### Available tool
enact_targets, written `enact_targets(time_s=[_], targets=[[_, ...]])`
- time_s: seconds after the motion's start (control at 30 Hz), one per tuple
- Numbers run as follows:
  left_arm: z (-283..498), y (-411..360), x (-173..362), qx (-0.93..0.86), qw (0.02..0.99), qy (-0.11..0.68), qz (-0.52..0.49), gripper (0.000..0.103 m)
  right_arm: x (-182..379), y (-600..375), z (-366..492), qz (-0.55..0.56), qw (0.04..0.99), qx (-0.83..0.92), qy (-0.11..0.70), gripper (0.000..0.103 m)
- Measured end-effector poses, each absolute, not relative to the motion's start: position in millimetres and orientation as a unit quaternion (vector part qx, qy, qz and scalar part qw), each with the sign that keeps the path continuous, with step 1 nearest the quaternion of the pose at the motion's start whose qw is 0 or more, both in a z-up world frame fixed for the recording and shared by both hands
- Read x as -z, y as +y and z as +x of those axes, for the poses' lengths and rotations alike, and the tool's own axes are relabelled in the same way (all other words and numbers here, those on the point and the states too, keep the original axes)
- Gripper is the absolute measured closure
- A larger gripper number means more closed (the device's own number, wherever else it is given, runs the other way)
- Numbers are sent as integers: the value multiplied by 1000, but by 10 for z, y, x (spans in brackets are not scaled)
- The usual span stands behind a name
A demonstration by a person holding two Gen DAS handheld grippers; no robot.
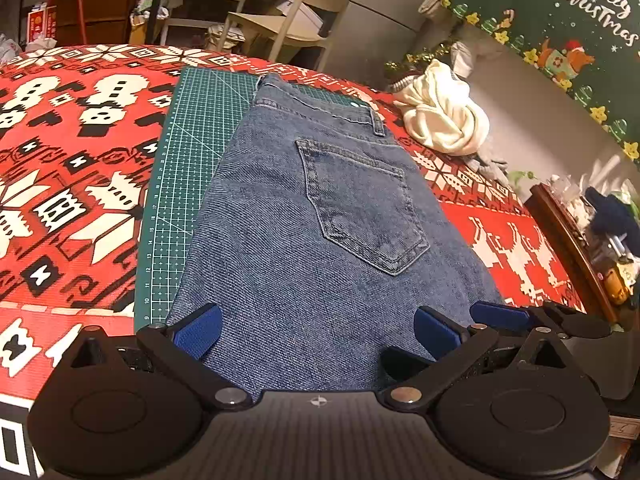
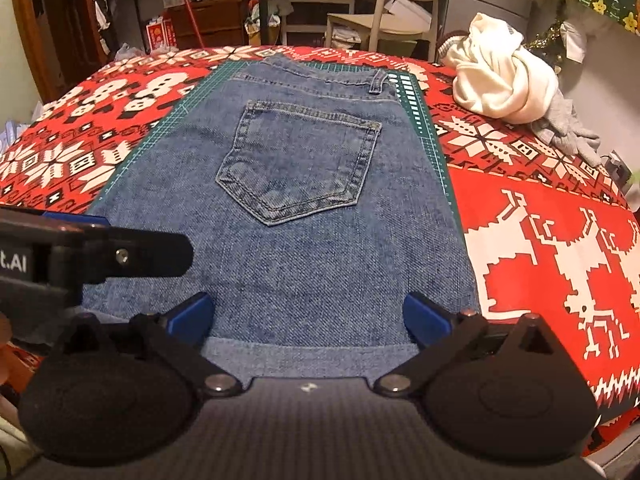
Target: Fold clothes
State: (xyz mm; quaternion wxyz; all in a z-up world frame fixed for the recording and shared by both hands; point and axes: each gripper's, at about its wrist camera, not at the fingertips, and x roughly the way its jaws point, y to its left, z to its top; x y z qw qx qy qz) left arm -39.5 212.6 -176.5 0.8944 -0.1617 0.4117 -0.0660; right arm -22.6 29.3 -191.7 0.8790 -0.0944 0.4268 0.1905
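Blue jeans (image 1: 304,240) lie folded flat on a green cutting mat (image 1: 188,152), back pocket (image 2: 296,160) up and waistband at the far end. My left gripper (image 1: 318,332) hovers over the near end of the denim, open wide, with nothing pinched between its blue pads (image 1: 200,330). My right gripper (image 2: 308,318) stands just as wide over the near folded edge of the jeans (image 2: 312,264), also holding nothing. Each gripper shows in the other's view: the right gripper (image 1: 516,320) beside the left, and the left gripper (image 2: 100,248) at the left edge.
A red Christmas tablecloth (image 2: 540,248) covers the table. A crumpled white garment (image 2: 500,80) and a grey garment (image 2: 568,128) lie at the back right. A pale chair (image 2: 384,12) and shelves stand beyond the table. A cluttered wooden side table (image 1: 572,240) stands at the right.
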Motion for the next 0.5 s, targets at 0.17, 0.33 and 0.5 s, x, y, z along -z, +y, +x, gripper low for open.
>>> enact_targets(time_s=[0.17,0.33,0.5], targets=[[-339,2006,1749,73,893,430,-112,0,1908,304,-213,-97,876,-192,431,1],[-323,2039,1679,63,889,438,-115,15,1842,288,-221,-94,878,-199,426,1],[-378,2144,1508,75,895,417,-141,28,1613,203,-329,-83,900,-197,380,5]])
